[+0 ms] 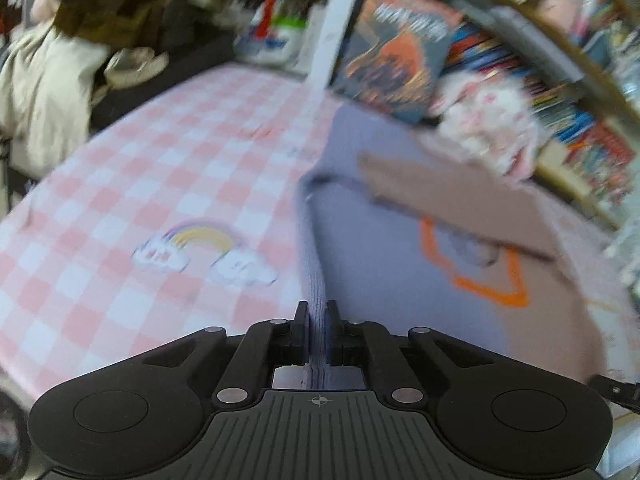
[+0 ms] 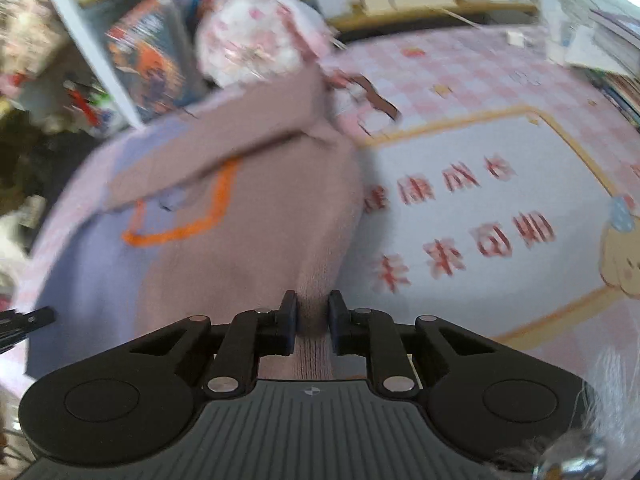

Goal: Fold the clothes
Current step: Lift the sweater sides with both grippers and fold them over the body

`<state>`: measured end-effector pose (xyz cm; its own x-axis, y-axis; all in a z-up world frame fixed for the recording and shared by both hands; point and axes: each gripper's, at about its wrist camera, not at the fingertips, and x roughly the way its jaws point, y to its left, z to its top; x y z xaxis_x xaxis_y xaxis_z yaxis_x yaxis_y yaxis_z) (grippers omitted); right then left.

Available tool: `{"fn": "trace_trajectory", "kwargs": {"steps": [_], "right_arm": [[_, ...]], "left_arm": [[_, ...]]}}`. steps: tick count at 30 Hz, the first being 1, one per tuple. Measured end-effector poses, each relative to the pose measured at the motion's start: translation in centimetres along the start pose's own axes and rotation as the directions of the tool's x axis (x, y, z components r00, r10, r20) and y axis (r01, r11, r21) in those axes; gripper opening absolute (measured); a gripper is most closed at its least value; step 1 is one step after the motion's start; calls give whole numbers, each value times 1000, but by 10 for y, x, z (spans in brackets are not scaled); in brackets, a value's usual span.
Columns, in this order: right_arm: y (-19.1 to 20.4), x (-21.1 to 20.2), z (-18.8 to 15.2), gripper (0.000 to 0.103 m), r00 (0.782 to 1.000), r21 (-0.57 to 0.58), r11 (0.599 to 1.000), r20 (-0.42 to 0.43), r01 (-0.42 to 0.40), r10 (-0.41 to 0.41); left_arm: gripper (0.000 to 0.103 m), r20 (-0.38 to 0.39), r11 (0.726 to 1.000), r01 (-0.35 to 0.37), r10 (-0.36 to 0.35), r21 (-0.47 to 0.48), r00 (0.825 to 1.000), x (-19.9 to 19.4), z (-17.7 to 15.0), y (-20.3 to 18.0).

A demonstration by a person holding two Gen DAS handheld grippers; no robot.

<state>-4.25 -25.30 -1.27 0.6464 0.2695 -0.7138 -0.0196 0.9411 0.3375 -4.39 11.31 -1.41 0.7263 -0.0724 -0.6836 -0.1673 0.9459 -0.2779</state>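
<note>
Both grippers pinching the sweater

Left gripper (image 1: 318, 316) is clamped on the lavender hem of the sweater (image 1: 380, 248), right gripper (image 2: 313, 312) squeezes the pink edge; rainbow print (image 1: 200, 248) at 10 o'clock.

A lived-in home room: pink checked tablecloth (image 1: 120, 184), crammed bookshelves (image 1: 568, 92) right behind it, coats (image 1: 40, 80) heaped beside.

Both wrist views close, angled down; shared: sweater (image 1: 400, 240) (image 2: 240, 248).
</note>
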Motion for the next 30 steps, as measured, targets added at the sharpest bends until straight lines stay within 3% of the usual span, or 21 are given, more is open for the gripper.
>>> {"fn": "trace_trajectory", "kwargs": {"steps": [4,11,13,16,18,22,23,24,25,26,30], "right_arm": [[1,-7,5,15,995,-27,995,37,-96,97],[-18,4,3,19,997,69,995,-28,-74,76],[-23,6,0,19,996,98,992,-40,-76,80],[-25,8,-3,29,993,125,988,-57,-93,100],[-24,9,-4,32,992,130,986,-54,-105,113],[-21,12,-3,32,990,127,985,-55,-119,127],[-20,12,-3,26,990,127,984,-54,-123,130],[-21,13,-4,15,990,135,983,-57,-121,130],[-22,14,-5,14,990,142,983,-59,-120,129],[-22,14,-5,13,990,149,982,-61,-118,128],[-25,9,-8,11,993,161,982,-50,-102,111]], "left_arm": [[7,-14,1000,9,-9,-4,1000,1,1,-5],[19,-91,993,-1,-10,-115,996,9,-3,20],[32,-105,991,-1,-13,-131,994,11,-7,26],[48,-103,988,25,-42,-153,994,11,-10,31],[50,-103,989,33,-48,-142,994,12,-8,29],[44,-104,991,45,-58,-122,993,13,-7,28],[42,-105,992,46,-59,-121,993,13,-7,28],[25,-111,992,44,-57,-118,992,13,-7,29],[11,-121,993,35,-49,-114,991,14,-7,29],[7,-128,994,23,-37,-109,991,14,-6,31],[5,-139,992,32,-48,-120,989,12,-6,34]]}}
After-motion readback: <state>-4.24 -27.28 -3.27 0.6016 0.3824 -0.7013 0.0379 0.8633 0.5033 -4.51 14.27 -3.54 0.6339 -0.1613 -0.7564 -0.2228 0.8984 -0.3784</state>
